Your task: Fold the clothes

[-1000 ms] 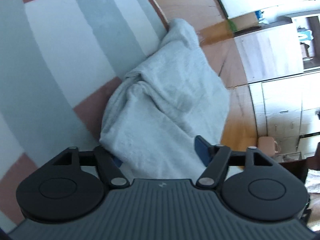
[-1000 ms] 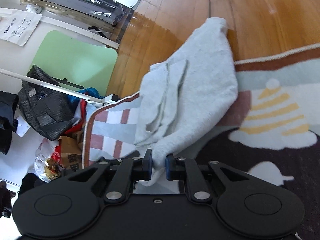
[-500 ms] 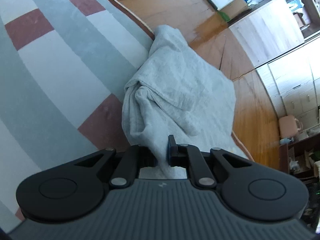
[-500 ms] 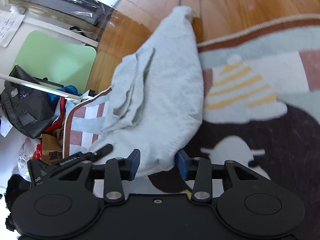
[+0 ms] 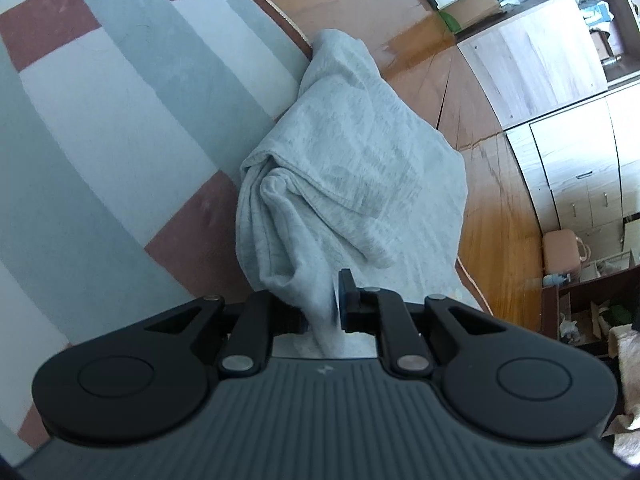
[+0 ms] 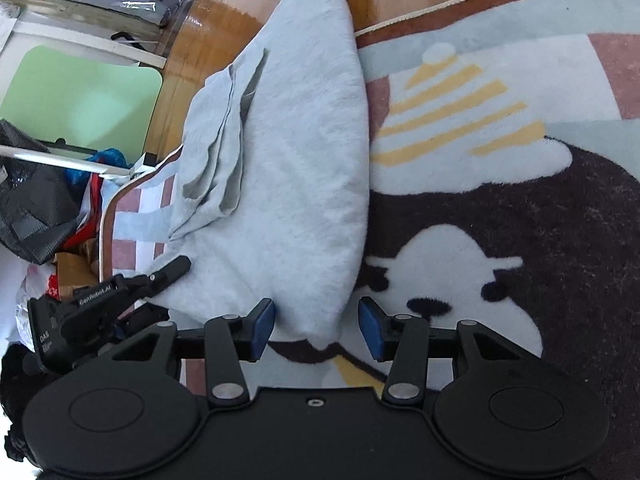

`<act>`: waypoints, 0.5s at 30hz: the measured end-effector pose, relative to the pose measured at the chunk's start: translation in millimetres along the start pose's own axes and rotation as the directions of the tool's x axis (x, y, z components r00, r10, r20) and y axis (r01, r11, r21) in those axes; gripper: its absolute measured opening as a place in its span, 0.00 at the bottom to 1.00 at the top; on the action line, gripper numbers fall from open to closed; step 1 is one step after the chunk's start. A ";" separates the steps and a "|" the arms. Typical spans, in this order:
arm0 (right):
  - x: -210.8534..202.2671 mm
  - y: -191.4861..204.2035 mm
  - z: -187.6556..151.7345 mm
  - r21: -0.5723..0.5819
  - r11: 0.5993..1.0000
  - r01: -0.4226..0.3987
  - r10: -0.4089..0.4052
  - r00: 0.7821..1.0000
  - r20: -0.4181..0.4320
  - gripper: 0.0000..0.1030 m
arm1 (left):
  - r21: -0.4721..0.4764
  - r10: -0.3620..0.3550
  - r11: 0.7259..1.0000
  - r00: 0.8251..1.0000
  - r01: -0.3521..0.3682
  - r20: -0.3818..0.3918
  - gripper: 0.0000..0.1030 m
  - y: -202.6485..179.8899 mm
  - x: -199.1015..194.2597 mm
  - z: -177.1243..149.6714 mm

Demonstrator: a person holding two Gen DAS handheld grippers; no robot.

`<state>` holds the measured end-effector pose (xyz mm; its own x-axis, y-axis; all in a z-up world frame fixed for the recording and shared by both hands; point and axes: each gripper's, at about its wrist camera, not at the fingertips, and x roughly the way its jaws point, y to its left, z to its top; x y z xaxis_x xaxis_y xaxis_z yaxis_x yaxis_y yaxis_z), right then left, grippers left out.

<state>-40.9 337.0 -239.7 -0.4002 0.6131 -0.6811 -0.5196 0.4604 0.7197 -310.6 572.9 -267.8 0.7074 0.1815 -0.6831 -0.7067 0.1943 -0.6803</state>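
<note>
A light grey garment lies bunched across the edge of a patterned rug and onto the wooden floor. My left gripper pinches a fold of its near edge, and its jaws are opening slightly with the cloth still between the pads. In the right wrist view the garment stretches away over the rug. My right gripper stands open, with the garment's near corner lying loose between its blue pads. The left gripper shows at the garment's left side.
White and wood cabinets and a pink bag stand beyond the floor on the right. A green board, a black bag and loose clutter sit past the rug's left edge.
My left jaws have closed onto the garment's near fold. My right jaws have let go of the cloth, spread wide and sunk toward the rug; the corner now lies between them.
</note>
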 end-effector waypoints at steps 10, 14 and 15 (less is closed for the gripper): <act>-1.8 43.1 9.5 -0.299 0.954 -0.005 0.011 1.000 0.017 0.15 | 0.180 0.110 0.977 0.993 -0.117 0.050 0.07 -26.1 3.5 -3.5; -19.3 58.1 2.6 -0.345 0.939 0.007 -0.003 1.000 0.011 0.13 | 0.337 0.200 0.912 0.971 -0.234 0.133 0.07 -59.3 -17.0 -19.2; -23.3 62.6 -1.6 -0.366 0.931 0.005 -0.003 1.000 0.006 0.13 | 0.332 0.186 0.917 0.973 -0.221 0.134 0.07 -63.3 -23.8 -23.3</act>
<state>-65.3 350.5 -178.9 -0.3937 0.6157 -0.6826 -0.7619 0.1969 0.6171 -283.0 533.9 -214.6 0.5582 0.3417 -0.7561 -0.8013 0.4584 -0.3844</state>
